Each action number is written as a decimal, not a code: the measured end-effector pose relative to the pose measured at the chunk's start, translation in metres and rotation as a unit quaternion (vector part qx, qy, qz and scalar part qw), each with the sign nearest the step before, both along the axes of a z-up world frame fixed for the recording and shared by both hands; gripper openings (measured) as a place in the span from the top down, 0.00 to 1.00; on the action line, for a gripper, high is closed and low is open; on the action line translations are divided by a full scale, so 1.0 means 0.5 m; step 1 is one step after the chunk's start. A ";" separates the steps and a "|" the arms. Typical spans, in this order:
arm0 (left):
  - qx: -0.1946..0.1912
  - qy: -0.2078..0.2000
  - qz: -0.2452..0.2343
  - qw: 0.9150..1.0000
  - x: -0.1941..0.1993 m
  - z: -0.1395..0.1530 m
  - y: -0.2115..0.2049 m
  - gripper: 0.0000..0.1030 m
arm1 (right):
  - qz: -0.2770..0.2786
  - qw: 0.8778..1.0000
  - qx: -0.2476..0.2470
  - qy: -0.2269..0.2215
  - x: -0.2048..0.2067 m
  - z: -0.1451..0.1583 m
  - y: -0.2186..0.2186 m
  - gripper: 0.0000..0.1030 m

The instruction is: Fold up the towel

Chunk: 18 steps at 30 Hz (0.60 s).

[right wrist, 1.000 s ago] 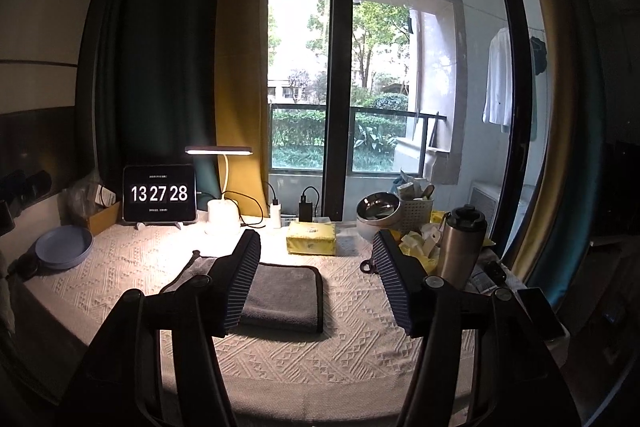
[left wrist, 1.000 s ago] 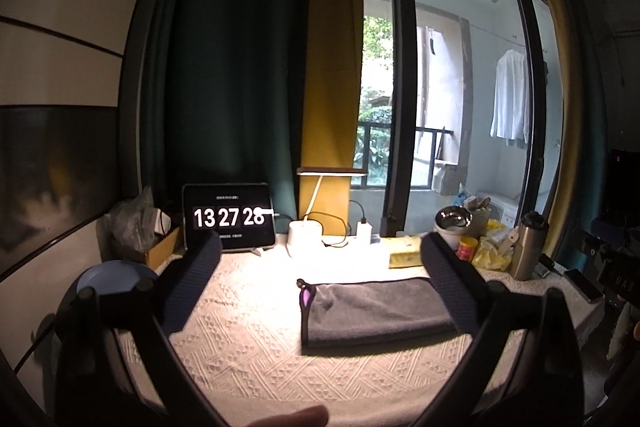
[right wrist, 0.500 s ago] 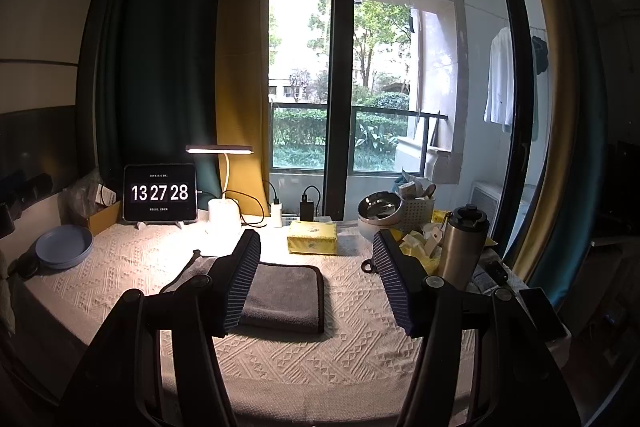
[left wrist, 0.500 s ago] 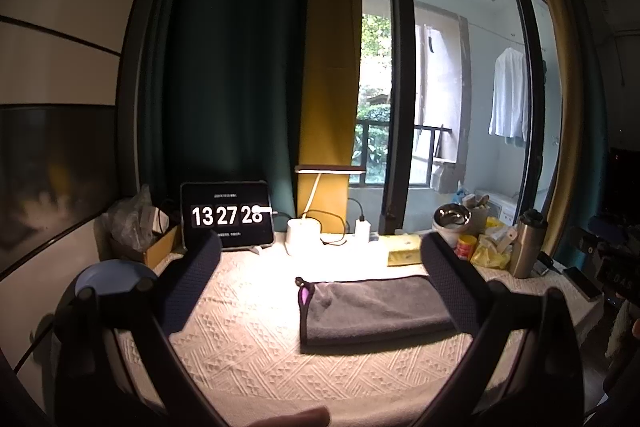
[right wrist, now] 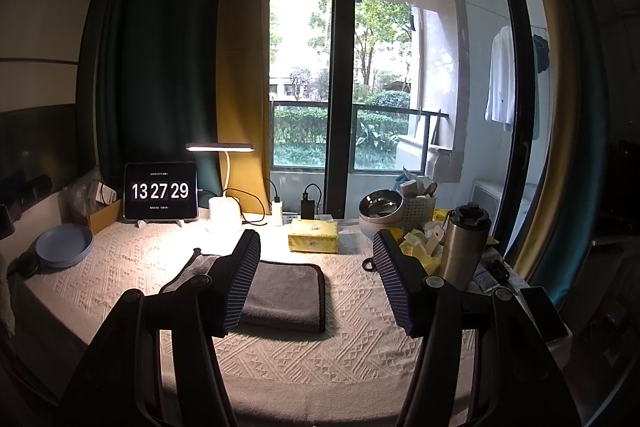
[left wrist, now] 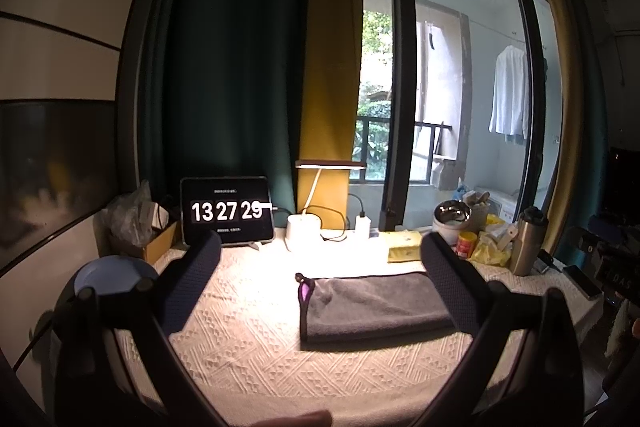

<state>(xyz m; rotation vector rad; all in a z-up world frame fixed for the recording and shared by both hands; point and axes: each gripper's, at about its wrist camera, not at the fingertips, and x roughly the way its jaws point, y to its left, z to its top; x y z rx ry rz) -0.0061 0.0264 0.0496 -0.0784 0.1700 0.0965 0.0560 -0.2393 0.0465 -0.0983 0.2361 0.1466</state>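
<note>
1. The grey towel lies flat on the desk, already doubled into a neat rectangle, with a small purple tag at its 9 o'clock end. By the look of it the folding is done or nearly so.
2. The left tool is spread wide and holds nothing; it hangs above the cloth without touching it.
3. The right tool is likewise wide and empty, with the towel showing between its fingers and partly behind the one at 9 o'clock.
4. If one more fold is wanted, I judge the better way is to pinch both layers at a corner on the short edge, lift only a little, and carry it straight across so the edges meet. Thick pile like this tends to creep, so pressing the crease afterwards would help.
5. Keep the swing low and away from 12 o'clock, where the lamp and tissue pack stand near.
6. Only the left view shows the purple tag and the towel's full long side.
7. Only the right view shows the stitched dark border at the 3 o'clock edge, and the steel flask at full height.
</note>
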 end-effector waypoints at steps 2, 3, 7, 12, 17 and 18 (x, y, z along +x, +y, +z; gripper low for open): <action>0.000 0.001 0.000 1.000 0.000 -0.002 -0.001 0.02 | 0.001 1.000 0.000 0.001 0.001 -0.001 0.000 0.40; 0.000 0.001 0.000 1.000 0.000 -0.002 -0.001 0.02 | 0.001 1.000 0.000 0.001 0.002 -0.002 0.001 0.40; 0.000 0.001 0.000 1.000 0.001 -0.002 0.000 0.02 | 0.003 1.000 -0.002 0.005 0.005 -0.009 0.003 0.40; -0.001 0.001 0.000 1.000 0.001 -0.002 0.000 0.02 | 0.004 1.000 -0.003 0.005 0.006 -0.012 0.004 0.40; -0.001 0.001 -0.001 1.000 0.001 -0.002 0.001 0.02 | 0.004 1.000 -0.003 0.006 0.006 -0.012 0.004 0.40; -0.001 0.001 0.000 1.000 0.001 -0.002 0.000 0.02 | 0.005 1.000 -0.003 0.006 0.006 -0.012 0.004 0.40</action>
